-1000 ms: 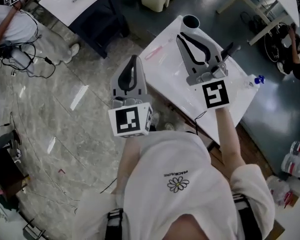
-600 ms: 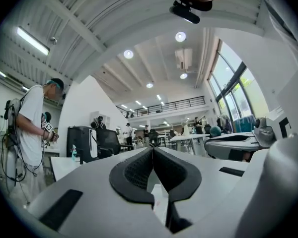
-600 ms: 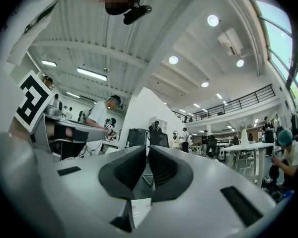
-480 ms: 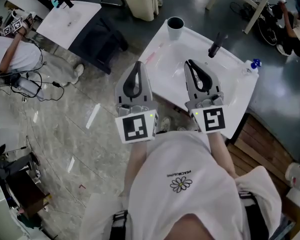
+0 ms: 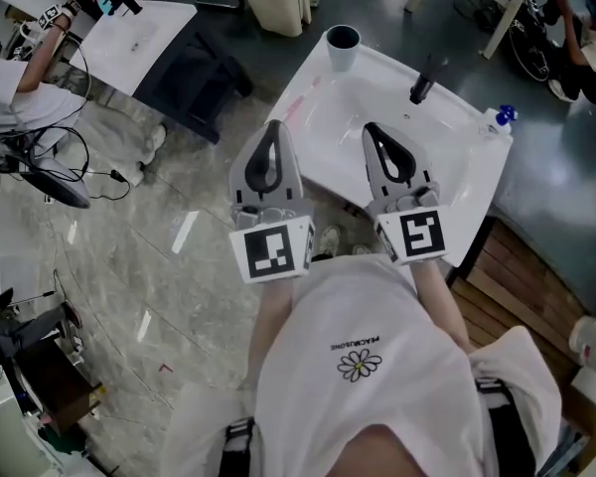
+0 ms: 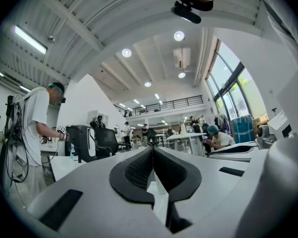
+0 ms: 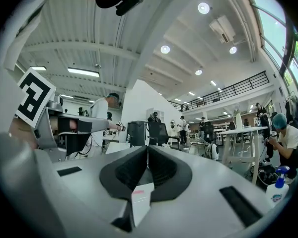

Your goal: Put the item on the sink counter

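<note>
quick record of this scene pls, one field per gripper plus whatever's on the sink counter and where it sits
left gripper: shut, nothing between the jaws
right gripper: shut, jaws have just been closing, nothing between them
sink counter: white, below and ahead of both grippers
cup: upright, far left corner of the counter
faucet: black, middle of the far edge
pump bottle: blue top, far right corner
item held: none
</note>
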`<state>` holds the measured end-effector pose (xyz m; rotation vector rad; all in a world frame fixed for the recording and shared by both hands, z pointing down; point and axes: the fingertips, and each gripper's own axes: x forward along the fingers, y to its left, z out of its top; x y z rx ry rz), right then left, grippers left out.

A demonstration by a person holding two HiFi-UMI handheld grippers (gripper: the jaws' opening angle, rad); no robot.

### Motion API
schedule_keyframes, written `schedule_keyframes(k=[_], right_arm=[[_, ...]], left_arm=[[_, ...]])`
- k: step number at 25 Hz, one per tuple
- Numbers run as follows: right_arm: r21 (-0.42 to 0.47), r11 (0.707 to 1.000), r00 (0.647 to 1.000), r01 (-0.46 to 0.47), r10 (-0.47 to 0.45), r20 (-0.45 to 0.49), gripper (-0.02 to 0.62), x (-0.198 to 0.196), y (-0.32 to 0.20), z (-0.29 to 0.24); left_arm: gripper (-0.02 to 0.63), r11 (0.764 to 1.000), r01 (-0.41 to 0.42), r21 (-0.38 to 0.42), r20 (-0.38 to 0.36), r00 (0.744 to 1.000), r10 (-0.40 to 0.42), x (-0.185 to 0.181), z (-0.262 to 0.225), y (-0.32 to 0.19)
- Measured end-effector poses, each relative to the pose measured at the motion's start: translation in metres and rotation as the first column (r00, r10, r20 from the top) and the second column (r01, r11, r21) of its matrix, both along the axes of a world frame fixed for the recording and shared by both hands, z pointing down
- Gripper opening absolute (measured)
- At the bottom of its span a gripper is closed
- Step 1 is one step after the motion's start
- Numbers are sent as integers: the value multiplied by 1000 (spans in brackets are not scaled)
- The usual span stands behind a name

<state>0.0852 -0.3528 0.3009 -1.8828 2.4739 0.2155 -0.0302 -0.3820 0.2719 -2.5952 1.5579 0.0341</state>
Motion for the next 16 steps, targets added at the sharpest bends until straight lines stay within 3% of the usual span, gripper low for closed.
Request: schedule_keyframes(k=[8,11,16], right_arm=[[4,1000,1000,6,-6,-16,17,-4,6,-3],[2,1000,1000,6,-6,-14,17,-5,5,0],[-6,1000,1000,10,-10,-23,17,-7,1,-2]], left_arm=[[17,1000,4,1,-2,1000,-4,-6,2,7],[17,1000,6,6,-36,999,-6,-6,0,8],[17,1000,13,-6,-20,1000,-13,-11,3,3]])
